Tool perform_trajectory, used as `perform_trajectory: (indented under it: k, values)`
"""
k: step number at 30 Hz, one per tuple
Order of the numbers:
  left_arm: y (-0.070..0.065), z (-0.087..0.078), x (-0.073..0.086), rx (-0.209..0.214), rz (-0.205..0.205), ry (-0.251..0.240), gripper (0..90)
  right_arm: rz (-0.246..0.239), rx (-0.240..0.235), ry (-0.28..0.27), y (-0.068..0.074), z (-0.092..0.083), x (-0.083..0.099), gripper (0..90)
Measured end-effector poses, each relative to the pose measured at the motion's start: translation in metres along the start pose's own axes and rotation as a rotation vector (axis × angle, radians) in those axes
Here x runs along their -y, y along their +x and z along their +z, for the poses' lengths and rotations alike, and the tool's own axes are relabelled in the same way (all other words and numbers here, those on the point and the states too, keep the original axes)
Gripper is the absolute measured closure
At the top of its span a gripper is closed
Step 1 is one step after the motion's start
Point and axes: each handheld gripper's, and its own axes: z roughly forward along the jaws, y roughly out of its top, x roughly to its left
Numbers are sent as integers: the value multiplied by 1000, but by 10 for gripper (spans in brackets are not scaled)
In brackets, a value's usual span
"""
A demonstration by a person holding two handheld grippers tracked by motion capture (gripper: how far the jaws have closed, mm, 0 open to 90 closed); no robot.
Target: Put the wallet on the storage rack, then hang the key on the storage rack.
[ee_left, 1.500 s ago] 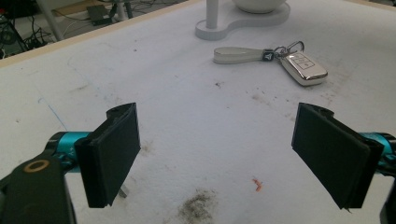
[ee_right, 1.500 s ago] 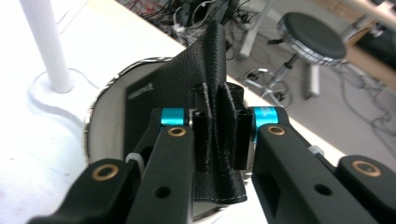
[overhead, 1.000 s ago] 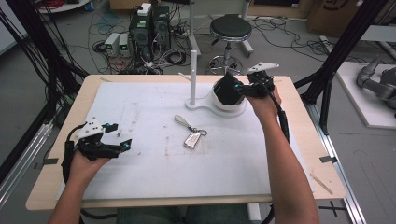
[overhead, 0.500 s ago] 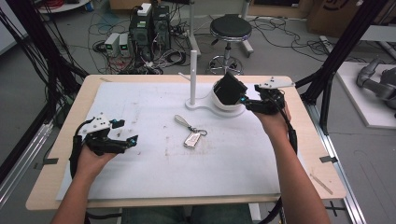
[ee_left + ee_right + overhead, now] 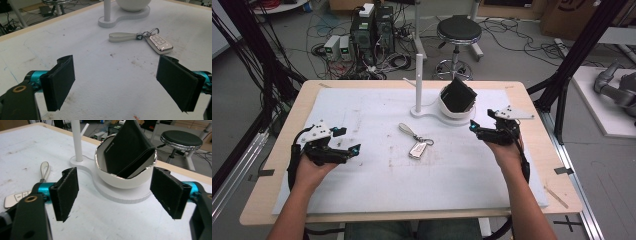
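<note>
White, scuffed matting (image 5: 362, 115) covers the pale wooden table (image 5: 277, 150), and above its lower-left part in the high view the left gripper (image 5: 352, 150) hovers, its flat black pads (image 5: 61, 80) spread wide with nothing between them. It has shifted slightly toward the centre since a second ago. At mid-frame a glossy silver car key (image 5: 417, 149) lies flat on the matting, joined by a metal clip to a pale, smooth strap (image 5: 408, 130) that angles toward the upper left; neither has moved. Just above and right of the key stands a white moulded stand (image 5: 432, 112), a slim upright post (image 5: 418, 80) on its left and a rounded bowl (image 5: 452, 111) on its right. A black folded wallet (image 5: 458, 95), matt and grained, sits tilted inside the bowl, one corner up. At centre right, the right gripper (image 5: 473, 127) has drawn back from the bowl, where it was a second ago, and now hangs just beside the stand's right edge, its pads (image 5: 65, 192) parted wide and empty.
</note>
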Motion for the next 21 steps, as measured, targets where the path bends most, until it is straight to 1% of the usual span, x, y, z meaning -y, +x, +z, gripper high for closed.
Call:
perform_trajectory:
  k: [1, 3, 5, 8, 10, 11, 15, 17, 21]
  values:
    - [1, 0, 0, 1, 1, -1, 153, -1, -7, -3, 2, 0, 3, 217]
    - [1, 0, 0, 2, 4, -1, 153, -4, -16, 19, 4, 2, 6, 207]
    - [2, -1, 0, 2, 2, -5, 153, -10, -25, 27, 6, 2, 7, 206]
    - [2, -2, -1, 1, -1, -17, 153, -9, -26, 26, 9, 1, 10, 199]
    - [2, -2, -1, 5, 1, -15, 153, -13, -27, 28, 9, 1, 11, 198]
    - [2, -1, -1, 7, 1, -14, 153, -1, -27, 29, 8, 1, 13, 198]
    - [2, -1, -2, 2, 10, -6, 153, 0, -29, 27, 6, 3, 13, 198]
    - [1, -2, -3, 1, 7, -14, 153, -5, -31, 30, 7, 4, 13, 198]
    - [2, -6, 0, -2, 6, -10, 153, -17, -38, 22, 11, 6, 11, 199]
